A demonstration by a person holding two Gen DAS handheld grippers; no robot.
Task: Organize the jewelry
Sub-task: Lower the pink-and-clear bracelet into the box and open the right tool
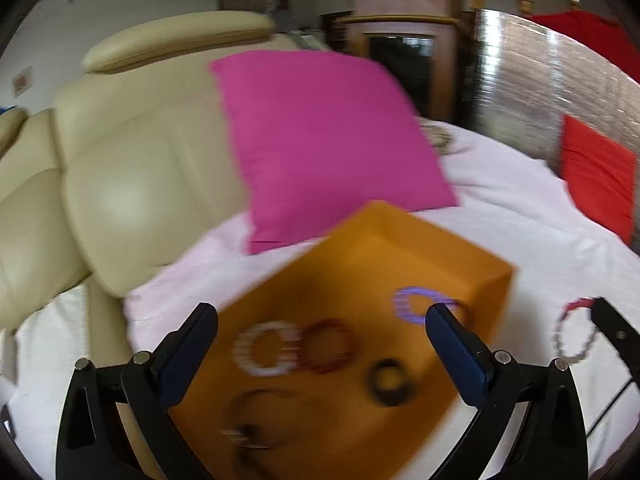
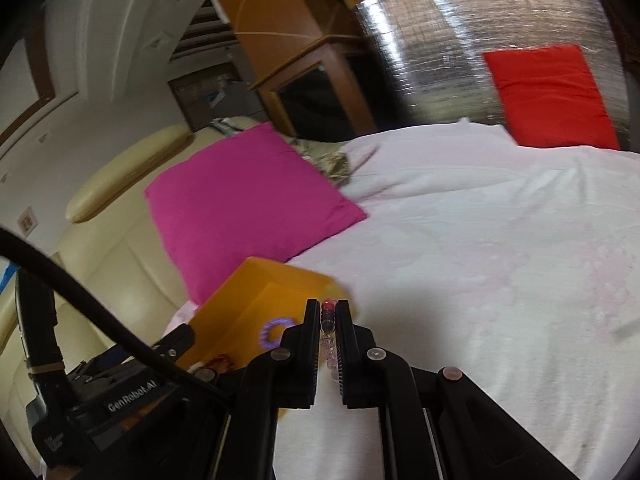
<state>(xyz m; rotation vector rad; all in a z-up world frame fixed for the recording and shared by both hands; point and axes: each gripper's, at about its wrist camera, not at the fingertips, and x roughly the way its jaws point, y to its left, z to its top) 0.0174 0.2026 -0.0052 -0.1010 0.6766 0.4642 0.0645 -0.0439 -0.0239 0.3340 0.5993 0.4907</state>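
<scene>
A pink-and-clear beaded bracelet (image 2: pixel 329 332) is pinched between the nearly closed fingers of the right gripper (image 2: pixel 329 305), hanging just beside the right edge of the orange tray (image 1: pixel 420 240) on the white bedsheet (image 2: pixel 480 240). The tray holds a purple bracelet (image 1: pixel 416 304), a white one (image 1: pixel 266 346), a dark red one (image 1: pixel 326 346) and a black ring (image 1: pixel 390 382). The left gripper (image 1: pixel 320 316) hovers above the tray, spread wide and holding nothing. A magenta pillow (image 1: pixel 320 140) leans behind the tray.
</scene>
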